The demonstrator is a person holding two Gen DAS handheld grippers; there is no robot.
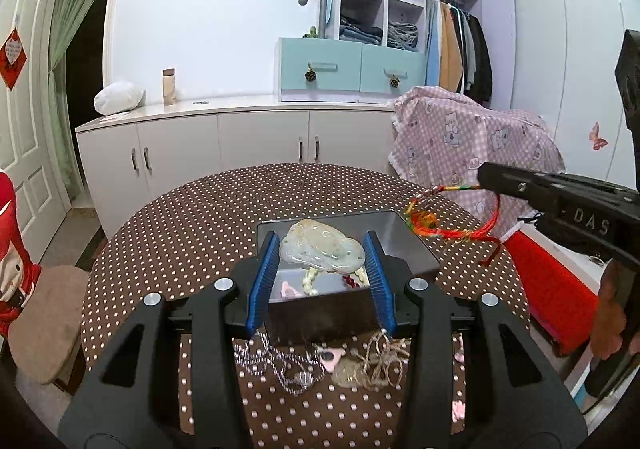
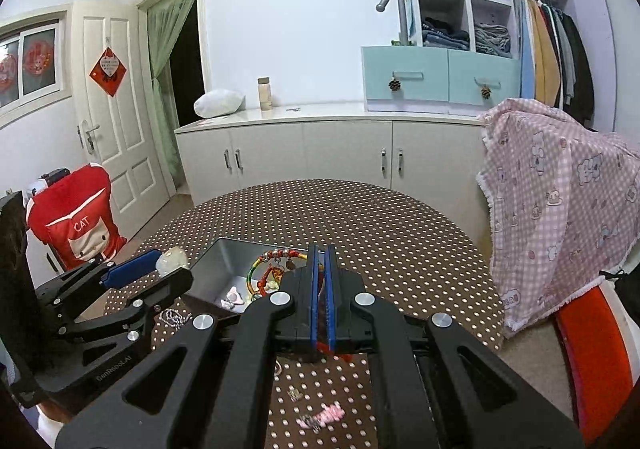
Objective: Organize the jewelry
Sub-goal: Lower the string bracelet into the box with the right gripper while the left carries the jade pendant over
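A round table [image 1: 200, 217] in brown polka-dot cloth is set before white cabinets [image 1: 224, 145] and a wardrobe. A pale green jade pendant [image 1: 320, 247] is clamped crosswise between the left gripper [image 1: 320, 273] pads, over the grey metal box [image 1: 404, 241], long axis left-right. A red-orange braided bracelet [image 1: 452, 221] is pinched in the nearly closed right gripper [image 2: 319, 289], dangling over the box's right edge. Chains [image 1: 288, 365] lie on the cloth.

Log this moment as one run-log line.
left gripper: shut on jade pendant, over metal box | right gripper: shut on red cord bracelet
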